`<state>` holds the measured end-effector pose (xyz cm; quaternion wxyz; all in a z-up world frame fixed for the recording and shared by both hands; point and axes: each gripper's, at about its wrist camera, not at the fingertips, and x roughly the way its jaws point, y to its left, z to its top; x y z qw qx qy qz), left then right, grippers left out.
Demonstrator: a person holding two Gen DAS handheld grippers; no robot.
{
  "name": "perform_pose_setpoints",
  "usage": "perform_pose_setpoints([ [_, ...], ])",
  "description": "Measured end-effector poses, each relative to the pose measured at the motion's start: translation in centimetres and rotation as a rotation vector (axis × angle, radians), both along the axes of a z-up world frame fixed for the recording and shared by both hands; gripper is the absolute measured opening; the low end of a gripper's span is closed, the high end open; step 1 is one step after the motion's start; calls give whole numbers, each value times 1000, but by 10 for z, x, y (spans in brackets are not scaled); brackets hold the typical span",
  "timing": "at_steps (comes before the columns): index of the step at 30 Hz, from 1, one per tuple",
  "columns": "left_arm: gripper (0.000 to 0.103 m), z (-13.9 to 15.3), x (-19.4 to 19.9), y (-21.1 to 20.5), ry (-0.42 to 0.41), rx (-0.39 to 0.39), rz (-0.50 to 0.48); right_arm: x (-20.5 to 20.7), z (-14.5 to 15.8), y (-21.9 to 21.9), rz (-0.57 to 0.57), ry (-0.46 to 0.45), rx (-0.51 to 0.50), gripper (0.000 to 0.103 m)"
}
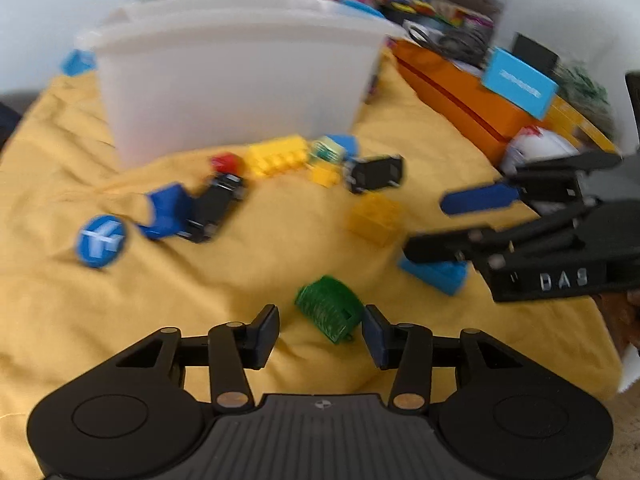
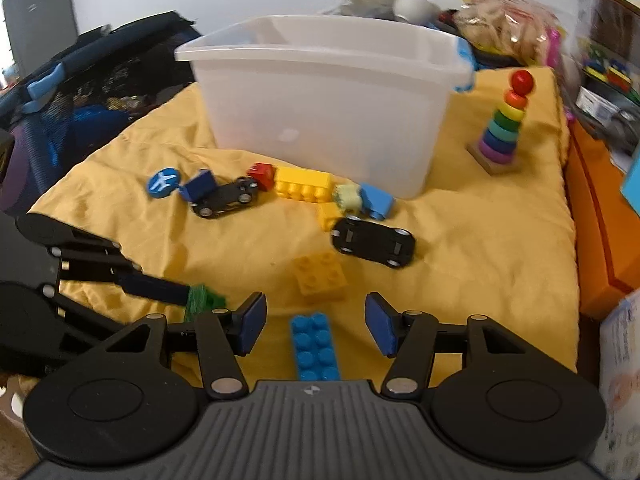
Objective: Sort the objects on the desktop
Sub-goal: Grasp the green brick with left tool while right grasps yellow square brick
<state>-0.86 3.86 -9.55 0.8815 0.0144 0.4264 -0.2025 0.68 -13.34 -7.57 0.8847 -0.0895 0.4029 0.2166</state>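
Two hand-held grippers hover low over a rumpled yellow cloth (image 2: pixel 480 240) strewn with toys, and both look ready to pick something up — the sorting appears to be at the reach-and-grasp step. The left gripper (image 1: pixel 320 334) has its fingers spread apart and empty; a green ribbed plastic piece (image 1: pixel 329 307) lies on the cloth between the fingertips, nearer the right-hand one. The right gripper (image 2: pixel 316 326) is likewise released and empty, with a long blue studded plastic brick (image 2: pixel 316 346) lying lengthways between its fingers, touching neither. The next move probably calls for each gripper to ease down and close squarely on its piece, then lift it toward the translucent white plastic bin (image 2: pixel 328 96) standing on the cloth well beyond the fingertips. Ahead of the right fingers, between them and the bin, lie a yellow four-stud brick (image 2: pixel 320 276), an overturned black toy car (image 2: pixel 374 242), a long yellow brick (image 2: pixel 304 186), a second black toy car (image 2: pixel 224 200) and a round blue disc with a white aeroplane symbol (image 2: pixel 163 182). A rainbow ring-stacking toy (image 2: pixel 506 120) stands upright beyond and to the right — apart from the bin. The room around is cluttered: an orange box (image 2: pixel 600 220) edges the cloth at right, and bags and toys are piled behind against a pale wall.
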Motion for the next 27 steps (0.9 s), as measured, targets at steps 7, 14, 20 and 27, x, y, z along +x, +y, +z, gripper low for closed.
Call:
perform_pose_setpoints([
  [7,50,5,-4,10,-24,48,55,2,-3,9,53,13,15,59],
  [14,50,9,-8,8,-33,50,70,2,-3,7,64,10,18,59],
  [20,51,16,-14,-6,-88,159,0,5,-3,-2,34,25,36,59],
  [27,50,12,4,-40,-40,223,-21,5,-4,-1,36,13,18,59],
])
